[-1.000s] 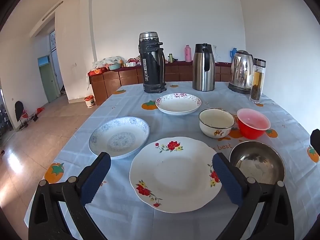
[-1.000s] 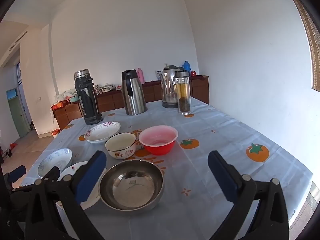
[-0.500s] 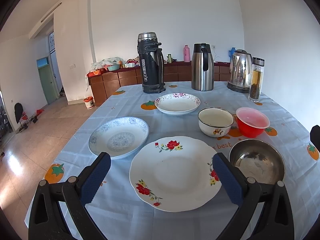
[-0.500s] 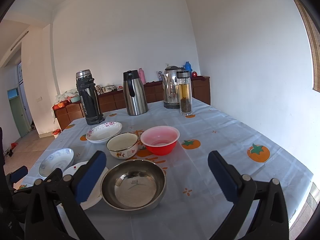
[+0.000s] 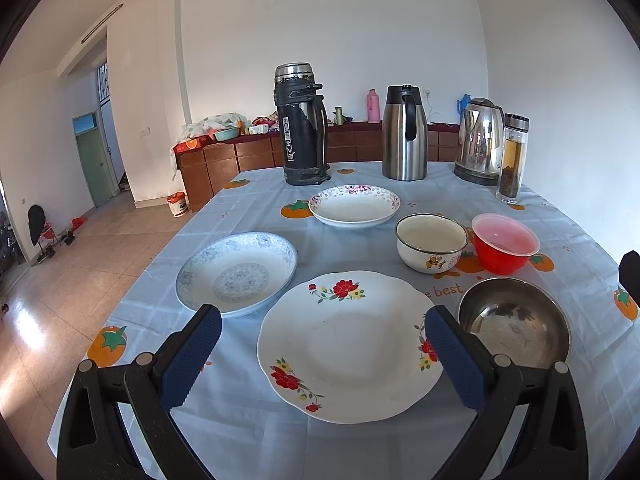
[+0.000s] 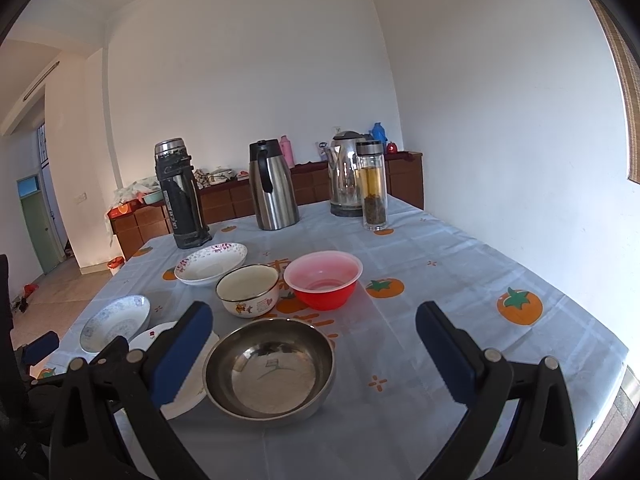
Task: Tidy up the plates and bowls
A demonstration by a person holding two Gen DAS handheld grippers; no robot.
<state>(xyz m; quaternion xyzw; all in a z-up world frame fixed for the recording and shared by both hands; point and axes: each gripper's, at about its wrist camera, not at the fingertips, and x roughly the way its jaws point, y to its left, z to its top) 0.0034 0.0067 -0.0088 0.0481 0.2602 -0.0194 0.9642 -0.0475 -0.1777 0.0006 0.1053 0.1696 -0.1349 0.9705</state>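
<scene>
Fig. Table w/ three plates and three bowls, none stacked yet; both tools idle above the near edge.

L gripper point(image 5: 322, 332): jaws spread wide, holding nothing. The red-flower plate point(image 5: 348, 344) lies flat straight ahead and below, framed between the two blue pads, not touched. Blue-pattern plate point(image 5: 238, 270) sits just beyond-left, rims nearly meeting; pink-rim plate point(image 5: 355, 205) farther back, apart.

R gripper point(image 6: 314, 334): jaws also spread wide, empty. The steel bowl point(image 6: 269, 368) lies directly ahead, toward its left pad; enamel bowl point(image 6: 248, 289) and red plastic bowl point(image 6: 323, 278) stand side by side behind it, nearly touching.

Key relation: plates fall on the L side, bowls on the R, so each tool is nearer its own group. Round ware, no long axis; a rim pinch would likely serve from any side. Judged next: L takes a plate rim, R a bowl rim. Thermos point(image 5: 301, 124), carafe point(image 5: 404, 132) and kettle point(image 5: 480, 140) stand well behind, clear of the work.
</scene>
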